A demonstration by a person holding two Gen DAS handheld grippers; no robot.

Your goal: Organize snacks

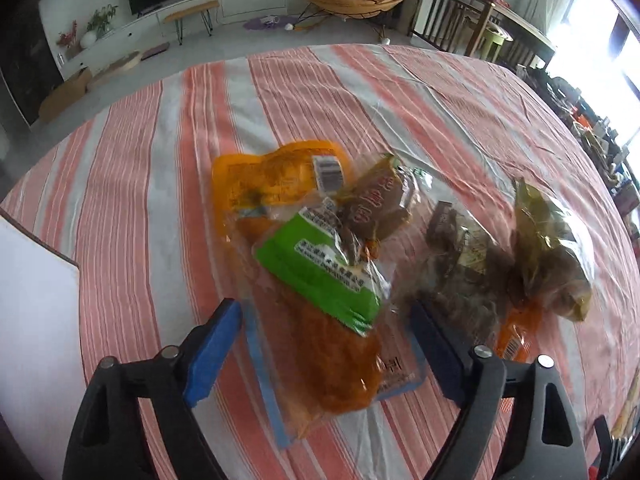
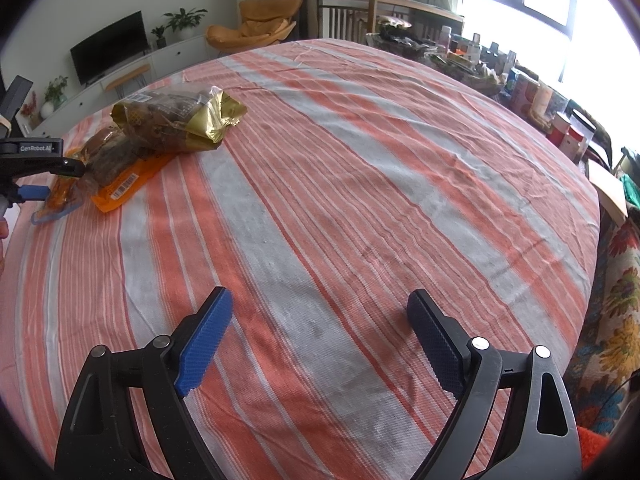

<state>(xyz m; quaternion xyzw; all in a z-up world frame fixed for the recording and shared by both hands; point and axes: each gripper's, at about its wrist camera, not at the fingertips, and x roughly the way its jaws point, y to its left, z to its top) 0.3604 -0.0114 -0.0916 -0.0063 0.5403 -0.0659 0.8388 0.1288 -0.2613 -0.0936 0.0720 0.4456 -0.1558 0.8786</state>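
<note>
orange-and-green snack pack [image 1: 324, 312] lies on the striped worktop [image 2: 360, 200], between my left tool's [image 1: 324, 344] wide pads, untouched; long axis runs away from it. right tool [image 2: 320, 340] wide, empty, well apart from the pack.

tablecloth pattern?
The tablecloth has orange-red and grey-white stripes, clearest in the right wrist view.

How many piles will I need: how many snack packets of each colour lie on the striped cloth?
Orange packets: 2
Green-labelled packet: 1
Brown packets: 2
Gold packet: 1
Total: 6, as far as the overlapping heap lets one tell.
</note>
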